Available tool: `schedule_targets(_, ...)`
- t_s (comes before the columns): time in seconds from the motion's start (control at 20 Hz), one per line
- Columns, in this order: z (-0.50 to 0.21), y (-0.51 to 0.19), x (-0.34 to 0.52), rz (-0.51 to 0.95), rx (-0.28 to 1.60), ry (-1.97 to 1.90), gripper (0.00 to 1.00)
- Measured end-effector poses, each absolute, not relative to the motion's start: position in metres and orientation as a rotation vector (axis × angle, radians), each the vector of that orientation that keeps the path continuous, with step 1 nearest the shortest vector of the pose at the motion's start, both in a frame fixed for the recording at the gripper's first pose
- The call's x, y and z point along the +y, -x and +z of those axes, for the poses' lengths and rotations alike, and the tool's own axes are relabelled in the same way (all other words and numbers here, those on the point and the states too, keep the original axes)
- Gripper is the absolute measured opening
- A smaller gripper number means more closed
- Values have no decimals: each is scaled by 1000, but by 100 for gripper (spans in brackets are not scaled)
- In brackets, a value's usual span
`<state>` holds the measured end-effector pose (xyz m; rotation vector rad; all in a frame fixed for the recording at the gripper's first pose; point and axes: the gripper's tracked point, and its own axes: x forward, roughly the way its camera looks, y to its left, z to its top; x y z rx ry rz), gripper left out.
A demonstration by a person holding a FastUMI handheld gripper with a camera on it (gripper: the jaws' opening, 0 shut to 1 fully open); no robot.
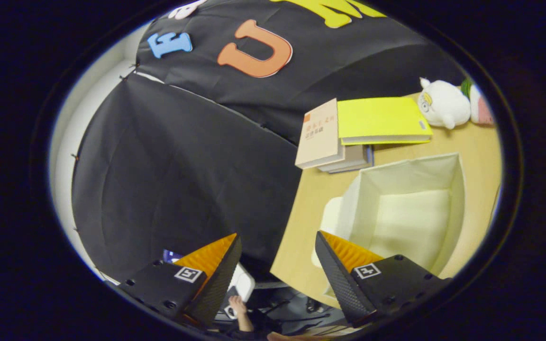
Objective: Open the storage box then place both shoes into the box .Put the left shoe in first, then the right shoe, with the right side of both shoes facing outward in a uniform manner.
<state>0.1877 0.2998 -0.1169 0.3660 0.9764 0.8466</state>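
Observation:
The white fabric storage box (458, 189) stands open on the wooden table (311, 194), its pale inside showing with nothing in it that I can see. Its lid (331, 215) seems to lie flat beside the box, on the side toward the table's edge. My gripper (277, 244) is open with nothing between its fingers. It hangs tilted above the table's edge, with one finger over the box's near corner and the other off the table against the black cloth wall.
A stack of books (323, 135) with a yellow folder (379, 119) on top lies beyond the box by the cloth wall. A white plush toy (443, 104) sits farther along the table. Below the table's edge are cables, a white device (244, 282) and a person's hand (239, 305).

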Motion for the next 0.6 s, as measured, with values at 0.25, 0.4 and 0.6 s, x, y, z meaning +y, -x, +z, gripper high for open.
schedule_targets(0.25,-146,-179,243,744,896,-183,100)
schedule_targets(0.4,-166,-183,204,663,848,-102,100)
schedule_targets(0.6,-176,-191,149,556,786,-47,100)
